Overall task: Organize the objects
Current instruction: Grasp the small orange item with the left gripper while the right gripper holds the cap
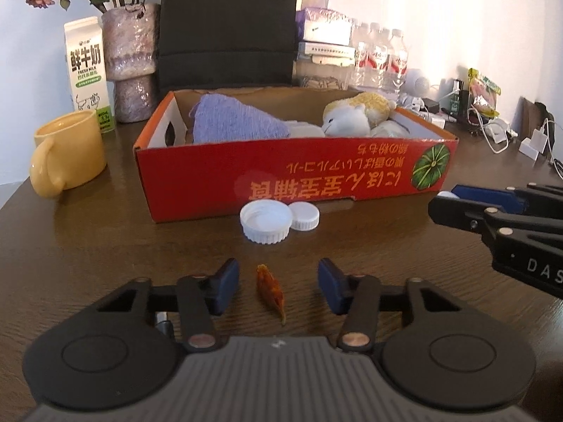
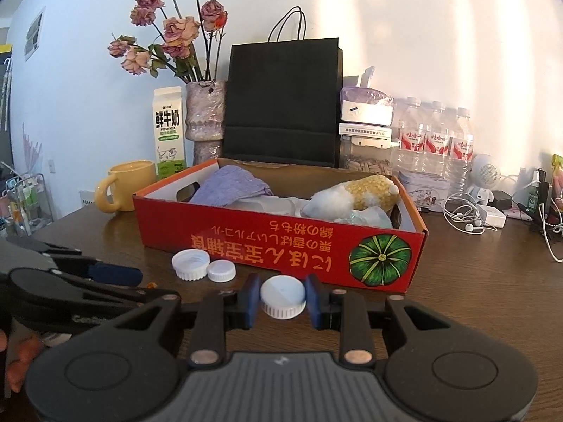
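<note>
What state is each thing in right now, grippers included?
Left gripper: open, straddling the orange scrap lying flat on the table.
Right gripper: shut on a white cap.
Red box: open-topped, holding a purple cloth and plush toy.
Two loose caps: side by side on the table, the larger one open side up.
Yellow mug: upright.
Milk carton: upright, closed.

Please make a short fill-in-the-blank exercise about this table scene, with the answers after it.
1. The right gripper is shut on a white ____.
2. The orange scrap lies between the open fingers of the ____ gripper.
3. Beside the red box, ____ white caps lie on the table.
4. The yellow mug stands in front of the ____ carton.

Answers: cap; left; two; milk
</note>
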Motion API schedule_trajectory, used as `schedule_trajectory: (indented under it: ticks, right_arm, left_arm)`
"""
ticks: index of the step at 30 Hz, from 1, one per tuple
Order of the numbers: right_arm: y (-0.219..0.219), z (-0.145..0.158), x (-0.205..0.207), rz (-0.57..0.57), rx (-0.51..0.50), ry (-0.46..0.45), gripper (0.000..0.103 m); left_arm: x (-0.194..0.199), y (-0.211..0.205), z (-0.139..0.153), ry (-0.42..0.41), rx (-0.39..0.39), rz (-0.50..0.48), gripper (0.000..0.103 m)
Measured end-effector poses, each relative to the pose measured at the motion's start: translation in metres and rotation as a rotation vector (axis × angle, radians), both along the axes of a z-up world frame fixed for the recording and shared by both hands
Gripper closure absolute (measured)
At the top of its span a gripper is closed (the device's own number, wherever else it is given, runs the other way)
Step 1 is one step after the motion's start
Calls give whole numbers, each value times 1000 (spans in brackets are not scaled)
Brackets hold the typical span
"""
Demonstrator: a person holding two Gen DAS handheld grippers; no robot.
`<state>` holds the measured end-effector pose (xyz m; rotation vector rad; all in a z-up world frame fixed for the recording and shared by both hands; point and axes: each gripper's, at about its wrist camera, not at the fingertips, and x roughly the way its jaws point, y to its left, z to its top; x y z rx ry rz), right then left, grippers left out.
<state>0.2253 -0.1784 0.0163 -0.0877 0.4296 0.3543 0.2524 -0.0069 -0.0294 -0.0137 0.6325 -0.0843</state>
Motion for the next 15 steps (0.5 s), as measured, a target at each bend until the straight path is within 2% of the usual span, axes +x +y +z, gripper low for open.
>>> schedule_trajectory:
  ticks: [2,7,9,11,15]
  right_arm:
    - [0,0,0,1,-2,1,76]
    - [2,0,0,4,-6,2,76]
    - [2,-1,0,4,-7,3,76]
    - [2,-1,0,4,-8,4,76]
    - [3,-2,1,5,-11,7,76]
  left_arm:
    - [0,0,-1,6,-1,-2,61]
    - [1,0,-2,4,3,5,66]
    - [1,0,-2,6,4,10,73]
    - [2,-1,-2,6,5,10,88]
    - [0,3,2,-17,-26,16,91]
